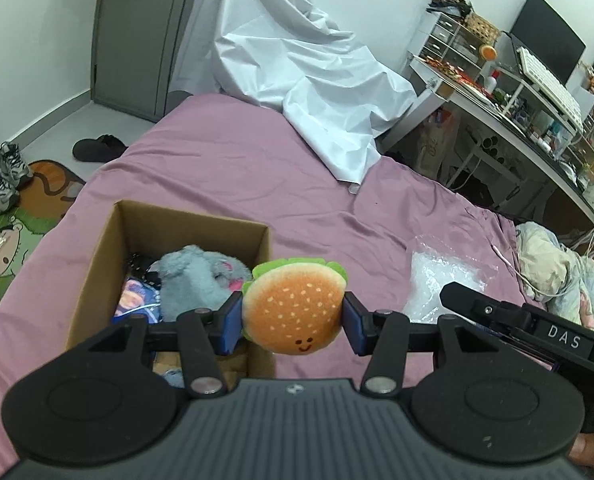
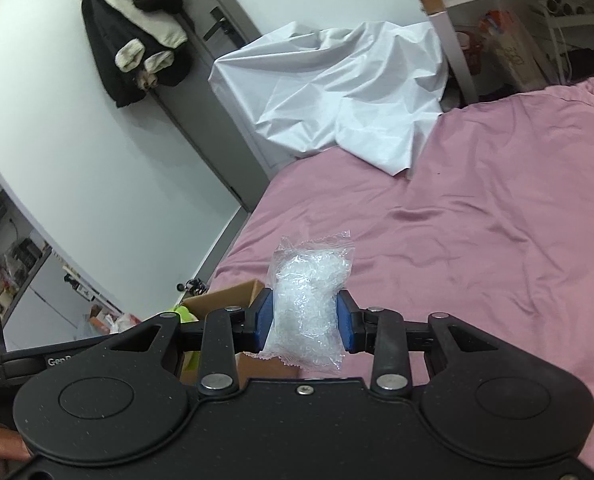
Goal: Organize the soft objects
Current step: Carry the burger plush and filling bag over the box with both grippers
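Grippers clamp burger plush (image 1: 293,306) and clear bag (image 2: 307,310) above cardboard box (image 1: 169,224) holding grey plush (image 1: 197,280).

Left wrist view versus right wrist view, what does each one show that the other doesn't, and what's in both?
Only the left wrist view: the left tool clamping a burger plush, and a grey plush inside the cardboard box.
Only the right wrist view: the right tool gripping a clear bag of white filling, and clothes hanging on the door.
Both: the pink bedsheet, the white sheet, the box.
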Tool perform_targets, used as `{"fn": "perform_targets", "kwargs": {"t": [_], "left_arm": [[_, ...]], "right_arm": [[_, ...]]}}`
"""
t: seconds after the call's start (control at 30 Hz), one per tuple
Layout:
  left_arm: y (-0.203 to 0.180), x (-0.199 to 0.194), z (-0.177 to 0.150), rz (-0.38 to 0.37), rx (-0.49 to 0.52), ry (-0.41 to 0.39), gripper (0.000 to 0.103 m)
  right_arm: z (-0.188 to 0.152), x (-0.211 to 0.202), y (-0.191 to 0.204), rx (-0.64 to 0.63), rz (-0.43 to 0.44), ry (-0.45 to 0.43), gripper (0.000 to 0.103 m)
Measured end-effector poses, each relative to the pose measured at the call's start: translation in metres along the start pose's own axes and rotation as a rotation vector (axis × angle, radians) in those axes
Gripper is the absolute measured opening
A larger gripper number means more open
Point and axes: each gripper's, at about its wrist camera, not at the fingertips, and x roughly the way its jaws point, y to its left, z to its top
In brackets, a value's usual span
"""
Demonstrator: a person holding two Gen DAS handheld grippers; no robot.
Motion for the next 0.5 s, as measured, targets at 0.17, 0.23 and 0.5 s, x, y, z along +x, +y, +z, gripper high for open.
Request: {"fn": "perform_targets", "kwargs": {"t": [0.17, 0.23, 0.5], "left_arm": [[0.014, -0.001, -0.005, -0.011, -0.019, 0.004, 0.051], [0.02, -0.001, -0.008, -0.015, -0.027, 0.009, 0.051], [0.052, 0.003, -0.02, -0.014, -0.093, 0.017, 0.051]], "right_arm": [[-0.005, 0.005, 0.016, -0.031, 0.001, 0.018, 0.034], [-0.007, 0.008, 0.023, -0.044, 0.006, 0.027, 0.034], [-0.015, 0.018, 0.05, -0.083, 0.004, 0.058, 0.034]]}}
